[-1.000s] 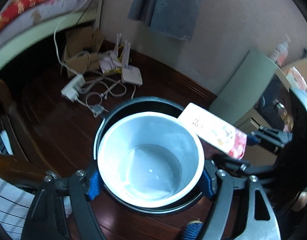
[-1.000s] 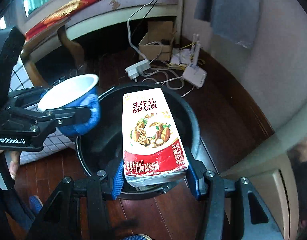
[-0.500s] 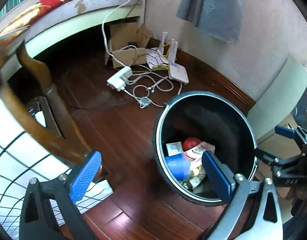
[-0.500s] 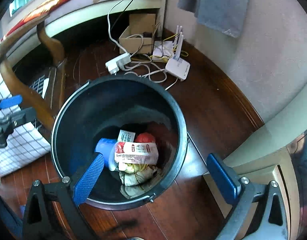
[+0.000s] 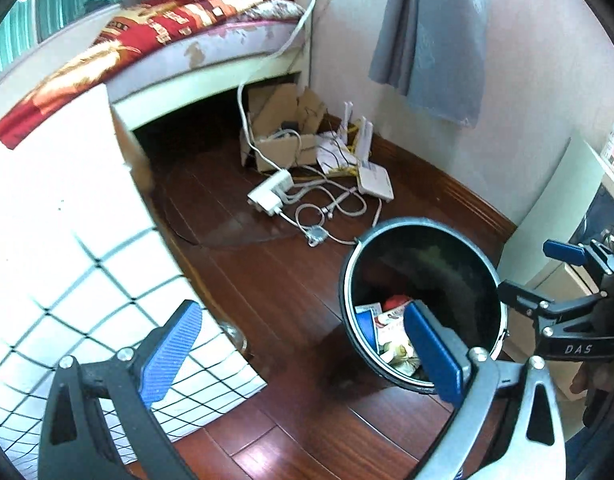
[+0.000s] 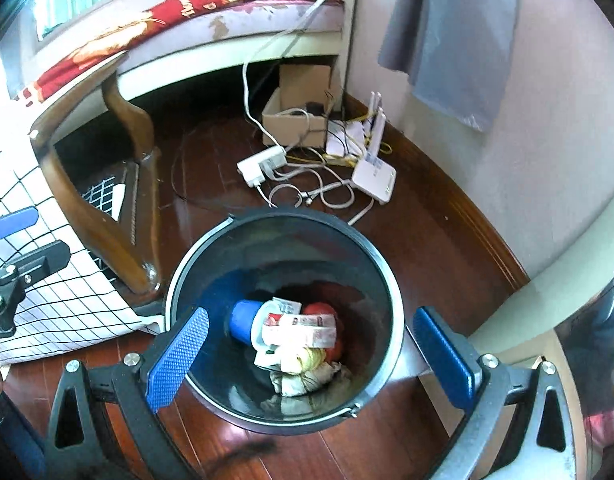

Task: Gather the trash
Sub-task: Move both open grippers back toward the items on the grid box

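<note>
A black round trash bin (image 6: 387,280) stands on the wooden floor; it also shows in the left wrist view (image 5: 487,264). Inside lie a blue cup (image 6: 243,320), a red and white milk carton (image 6: 299,326) and crumpled wrappers (image 6: 303,376). My right gripper (image 6: 307,356) is open and empty above the bin's near rim. My left gripper (image 5: 303,356) is open and empty, above the floor left of the bin. The right gripper shows at the right edge of the left wrist view (image 5: 563,280).
A power strip (image 6: 259,164), cables, a white router (image 6: 373,176) and a cardboard box (image 6: 299,116) lie by the wall. A wooden chair leg (image 6: 127,216) and a checked cloth (image 6: 63,296) stand left of the bin. A bed (image 5: 179,40) is behind.
Both grippers opened: the blue cup and the milk carton dropped into the bin. Both grippers have since drawn back and up, the left one moving away to the left.
</note>
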Demonstrator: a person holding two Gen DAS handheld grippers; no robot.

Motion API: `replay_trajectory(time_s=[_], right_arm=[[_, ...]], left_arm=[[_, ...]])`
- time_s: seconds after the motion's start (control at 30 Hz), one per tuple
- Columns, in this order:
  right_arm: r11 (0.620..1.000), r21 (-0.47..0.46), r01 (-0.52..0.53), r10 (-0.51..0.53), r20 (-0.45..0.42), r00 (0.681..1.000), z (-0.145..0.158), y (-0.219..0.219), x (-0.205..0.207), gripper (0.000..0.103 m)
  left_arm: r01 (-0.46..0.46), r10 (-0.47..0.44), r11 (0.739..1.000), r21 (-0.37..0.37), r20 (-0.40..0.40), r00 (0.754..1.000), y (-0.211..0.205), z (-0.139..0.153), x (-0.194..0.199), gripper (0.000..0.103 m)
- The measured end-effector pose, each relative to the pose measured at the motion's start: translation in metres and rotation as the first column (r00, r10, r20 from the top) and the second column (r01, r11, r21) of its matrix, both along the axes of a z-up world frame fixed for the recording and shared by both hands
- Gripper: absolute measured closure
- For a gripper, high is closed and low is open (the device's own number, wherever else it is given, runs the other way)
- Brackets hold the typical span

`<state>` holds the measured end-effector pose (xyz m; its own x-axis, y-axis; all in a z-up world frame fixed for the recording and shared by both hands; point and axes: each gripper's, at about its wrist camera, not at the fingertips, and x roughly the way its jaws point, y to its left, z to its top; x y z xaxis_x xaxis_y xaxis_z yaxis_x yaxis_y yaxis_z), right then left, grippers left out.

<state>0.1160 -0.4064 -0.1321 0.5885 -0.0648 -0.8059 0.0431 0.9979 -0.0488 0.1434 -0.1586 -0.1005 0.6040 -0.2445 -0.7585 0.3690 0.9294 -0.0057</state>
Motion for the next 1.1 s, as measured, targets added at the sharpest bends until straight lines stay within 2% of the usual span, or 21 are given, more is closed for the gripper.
replay_trajectory(time_s=[0.37,0.47,0.6,0.7,0.8,0.97,1.1], right_arm=[[0.993,-0.004,-0.116,0.115,0.121,0.986,0.05,0.059,0.004,0.0],[0.987,-0.005,-0.159,0.158,0.156,0.975,0.063,0.082,0.006,0.0],[0.976,-0.005,-0.218,0.215,0.2,0.956,0.077,0.11,0.009,0.0],[0.963,0.01,-0.27,0.263,0.203,0.943,0.085,0.136,0.016,0.0],[0.945,0.024,-0.326,0.314,0.205,0.927,0.093,0.168,0.025,0.0],[0.912,0.01,-0.41,0.398,0.22,0.89,0.108,0.226,0.038,0.0],[0.87,0.012,-0.493,0.478,0.227,0.849,0.115,0.273,0.051,0.0]], left_arm=[[-0.078,0.08,0.997,-0.018,0.108,0.991,0.047,0.047,-0.016,0.002],[-0.098,0.104,0.994,-0.053,0.127,0.986,0.067,0.059,-0.022,0.002],[-0.167,0.177,0.983,-0.072,0.175,0.969,0.104,0.075,-0.028,0.002],[-0.227,0.239,0.97,-0.083,0.199,0.95,0.135,0.082,-0.031,0.002],[-0.3,0.312,0.95,-0.088,0.228,0.922,0.169,0.087,-0.033,0.003],[-0.435,0.442,0.896,-0.083,0.244,0.863,0.227,0.09,-0.034,0.003],[-0.516,0.522,0.852,-0.09,0.235,0.82,0.269,0.089,-0.029,0.003]])
